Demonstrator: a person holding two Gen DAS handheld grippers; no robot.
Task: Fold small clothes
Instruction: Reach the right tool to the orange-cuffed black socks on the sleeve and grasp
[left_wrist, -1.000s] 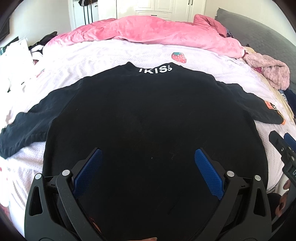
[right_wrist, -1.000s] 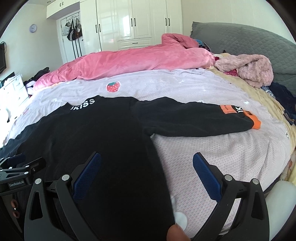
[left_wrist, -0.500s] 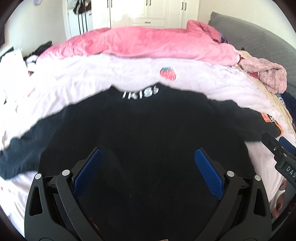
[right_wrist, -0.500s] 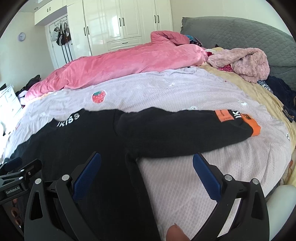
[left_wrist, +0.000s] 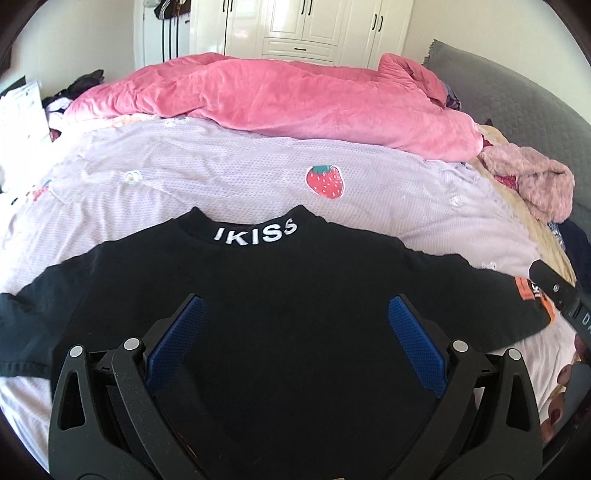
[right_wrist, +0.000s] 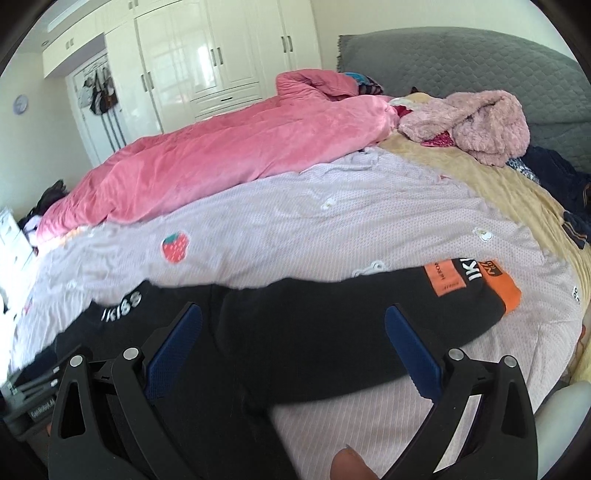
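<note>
A black long-sleeved top (left_wrist: 288, 295) lies flat and spread out on the bed, its collar lettered "IKISS" (left_wrist: 255, 234) at the far side. My left gripper (left_wrist: 295, 317) hangs open over the top's body, with nothing between its blue pads. My right gripper (right_wrist: 293, 325) is open above the top's right sleeve (right_wrist: 351, 325), whose orange cuff (right_wrist: 502, 291) lies out to the right. The left sleeve (left_wrist: 26, 325) runs off to the left. The right gripper's tip (left_wrist: 554, 291) shows at the right edge of the left wrist view.
The top rests on a pale lilac sheet (left_wrist: 221, 177) with a strawberry patch (left_wrist: 325, 181). A pink duvet (left_wrist: 277, 99) is heaped along the far side. A fluffy pink garment (right_wrist: 476, 125) and dark clothes (right_wrist: 554, 177) lie at the right by a grey headboard (right_wrist: 461, 62). White wardrobes (right_wrist: 221, 55) stand behind.
Both grippers have drawn back and risen from the top, so more of the bed shows beyond the collar. The right gripper has shifted over the right sleeve. Both have stayed open.
</note>
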